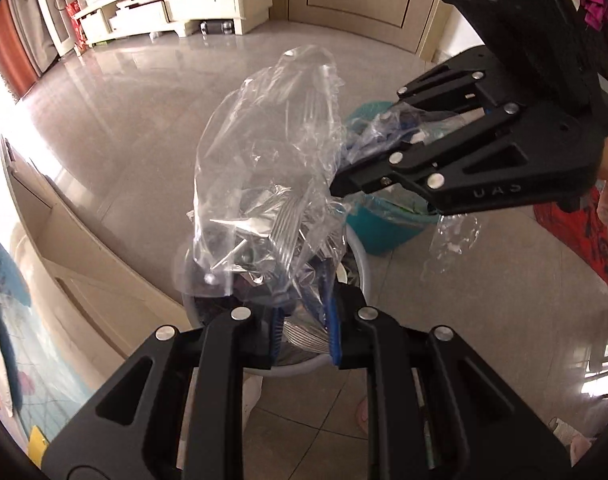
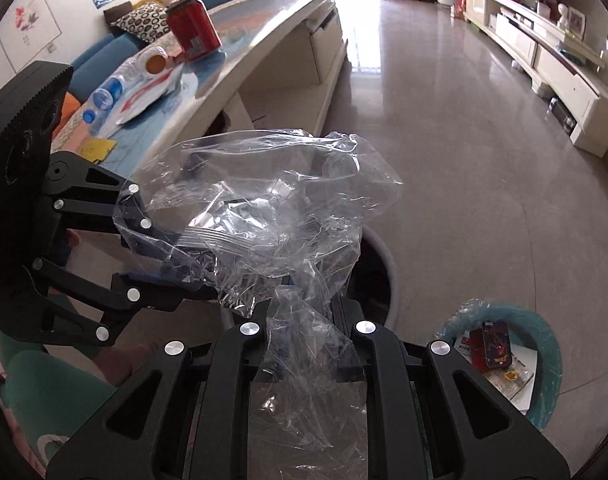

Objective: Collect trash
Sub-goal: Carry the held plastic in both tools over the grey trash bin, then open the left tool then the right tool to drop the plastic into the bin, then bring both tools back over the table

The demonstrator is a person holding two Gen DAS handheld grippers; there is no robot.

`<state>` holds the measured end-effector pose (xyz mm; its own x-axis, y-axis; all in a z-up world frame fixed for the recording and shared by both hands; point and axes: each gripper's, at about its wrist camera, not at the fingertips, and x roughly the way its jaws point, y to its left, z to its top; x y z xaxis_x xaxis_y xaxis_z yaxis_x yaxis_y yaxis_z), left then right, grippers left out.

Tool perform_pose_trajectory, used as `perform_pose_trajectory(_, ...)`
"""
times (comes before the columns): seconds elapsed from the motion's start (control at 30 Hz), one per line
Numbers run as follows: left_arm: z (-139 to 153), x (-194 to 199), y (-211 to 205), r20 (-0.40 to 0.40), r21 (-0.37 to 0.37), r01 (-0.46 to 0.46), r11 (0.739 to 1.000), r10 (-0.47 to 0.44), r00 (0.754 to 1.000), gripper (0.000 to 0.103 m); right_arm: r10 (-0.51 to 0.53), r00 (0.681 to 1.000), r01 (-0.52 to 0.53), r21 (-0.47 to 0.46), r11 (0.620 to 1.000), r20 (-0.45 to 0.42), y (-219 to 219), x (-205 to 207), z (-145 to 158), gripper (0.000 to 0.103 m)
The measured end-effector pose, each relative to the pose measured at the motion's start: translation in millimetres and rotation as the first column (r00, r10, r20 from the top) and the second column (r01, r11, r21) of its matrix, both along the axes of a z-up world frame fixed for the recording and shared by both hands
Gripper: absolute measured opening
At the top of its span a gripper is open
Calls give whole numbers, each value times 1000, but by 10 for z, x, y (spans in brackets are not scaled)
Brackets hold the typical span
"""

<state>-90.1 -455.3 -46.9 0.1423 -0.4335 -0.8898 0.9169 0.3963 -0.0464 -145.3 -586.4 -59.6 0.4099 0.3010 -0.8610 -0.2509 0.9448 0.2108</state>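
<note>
plastic, a clear crumpled bag (image 1: pixel 264 168), was pinched at one edge by the left tongs (image 1: pixel 304 340) and at the other by the right tongs (image 2: pixel 304 348), both pressed together on the film, right above a pale grey bin (image 2: pixel 387 264). lowering it well probably meant keeping both grips firm until the bulk sat inside the rim, then releasing together. beside it stood a teal bin (image 2: pixel 543 360) holding a carton that read "kids". farther off, on the worktop (image 2: pixel 264 12), the red can's (image 2: pixel 192 28) label was unreadable.
</note>
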Motion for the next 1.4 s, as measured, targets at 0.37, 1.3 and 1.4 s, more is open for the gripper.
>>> perform_pose_trajectory(0.37,-344,-83,-130,11,102,8,995,-9,1000,25,-32,990,32,2,999,-136,104,372,-755,29)
perform_pose_trajectory(1.3,24,-110,256,77,58,-51,997,47,996,45,-38,995,38,-4,999,-89,177,430,-328,72)
perform_pose_trajectory(1.4,147,-100,348,82,24,-67,997,64,995,46,-27,998,27,-10,1000,-49,196,404,-88,72)
